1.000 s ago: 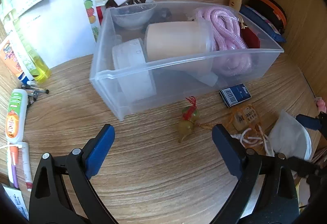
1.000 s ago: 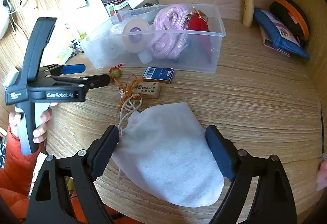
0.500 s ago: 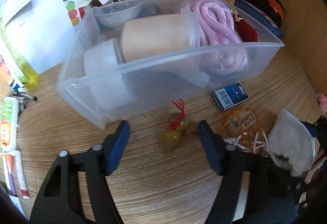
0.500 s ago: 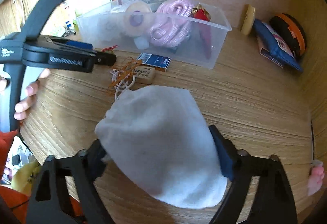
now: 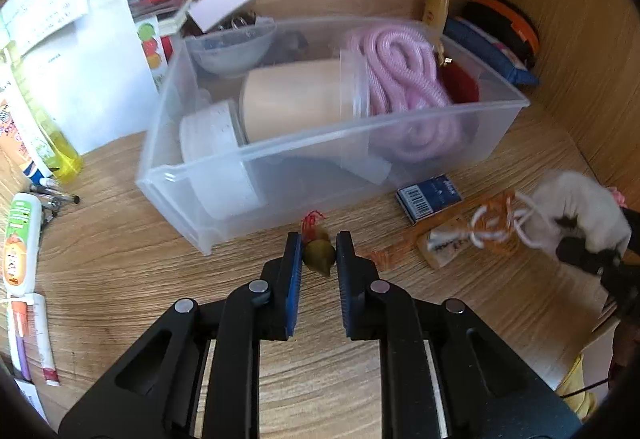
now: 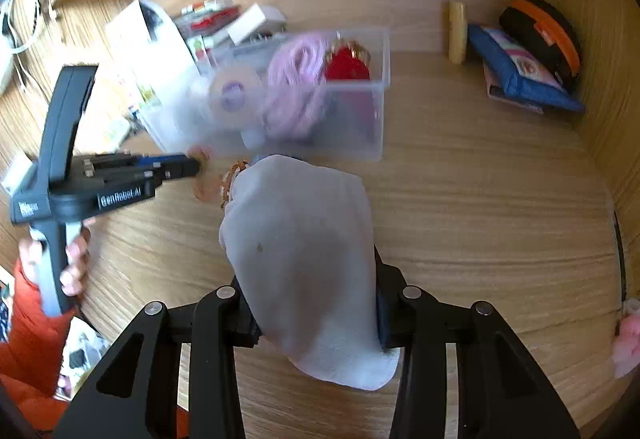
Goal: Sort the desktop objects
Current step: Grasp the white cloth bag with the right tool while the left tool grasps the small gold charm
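My left gripper [image 5: 318, 253] is shut on a small olive-green charm [image 5: 319, 254] with a red tassel, on the desk just in front of the clear plastic bin [image 5: 320, 143]. My right gripper [image 6: 312, 303] is shut on a white cloth pouch [image 6: 304, 247] and holds it lifted above the desk; the pouch [image 5: 576, 211] also shows at the right of the left wrist view, its white drawstrings tangled with an orange cord. The bin holds a pink rope [image 5: 400, 79], a beige jar, a tape roll and a red item.
A blue card box [image 5: 430, 195] and a tagged packet [image 5: 444, 243] lie right of the charm. Tubes, pens, a yellow bottle [image 5: 48, 143] and papers crowd the left. A blue pouch [image 6: 520, 75] and an orange-black case [image 6: 540, 35] sit in the back right corner by the wooden walls.
My left gripper moved forward and closed on the green charm. My right gripper closed on the white pouch and lifted it off the desk, dragging the cords.
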The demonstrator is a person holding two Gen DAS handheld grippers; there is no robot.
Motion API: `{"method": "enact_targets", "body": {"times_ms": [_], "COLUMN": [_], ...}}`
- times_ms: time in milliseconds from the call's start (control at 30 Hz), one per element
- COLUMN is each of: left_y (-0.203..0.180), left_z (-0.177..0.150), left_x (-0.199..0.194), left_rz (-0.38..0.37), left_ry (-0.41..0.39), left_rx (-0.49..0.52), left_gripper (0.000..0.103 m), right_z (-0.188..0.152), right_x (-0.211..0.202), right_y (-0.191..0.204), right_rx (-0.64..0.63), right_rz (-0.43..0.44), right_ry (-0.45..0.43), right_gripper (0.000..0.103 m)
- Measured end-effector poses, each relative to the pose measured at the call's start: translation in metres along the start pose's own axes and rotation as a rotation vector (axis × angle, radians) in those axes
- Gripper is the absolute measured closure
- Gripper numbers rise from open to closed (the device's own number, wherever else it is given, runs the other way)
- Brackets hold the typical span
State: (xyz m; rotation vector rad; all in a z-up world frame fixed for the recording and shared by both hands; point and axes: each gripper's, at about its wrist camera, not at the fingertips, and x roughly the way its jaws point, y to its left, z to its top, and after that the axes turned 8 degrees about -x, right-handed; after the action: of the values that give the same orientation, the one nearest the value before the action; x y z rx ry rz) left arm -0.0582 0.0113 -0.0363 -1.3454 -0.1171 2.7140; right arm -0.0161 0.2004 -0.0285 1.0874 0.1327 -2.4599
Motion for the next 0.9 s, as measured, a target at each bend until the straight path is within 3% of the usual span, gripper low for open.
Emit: {"method": "enact_targets", "body": {"times_ms": [567,900], "left_y": [0.015,0.016], "left_z": [0.011,0.036], "left_x": [-0.062,-0.105], "left_rz": [-0.025,-0.040], "left_ry": [-0.155,-0.288], "left_rx": [-0.046,-0.050], "left_gripper": [0.087,0.087], "right_z": [0.056,0.091], "right_x": [-0.041,-0.030], "right_y": [0.011,0.010], "right_rx": [-0.020,0.004], "right_rz": [0.060,0.094], "right_ry": [-0.190,-0.226], "right_gripper": [0.066,0.066]}}
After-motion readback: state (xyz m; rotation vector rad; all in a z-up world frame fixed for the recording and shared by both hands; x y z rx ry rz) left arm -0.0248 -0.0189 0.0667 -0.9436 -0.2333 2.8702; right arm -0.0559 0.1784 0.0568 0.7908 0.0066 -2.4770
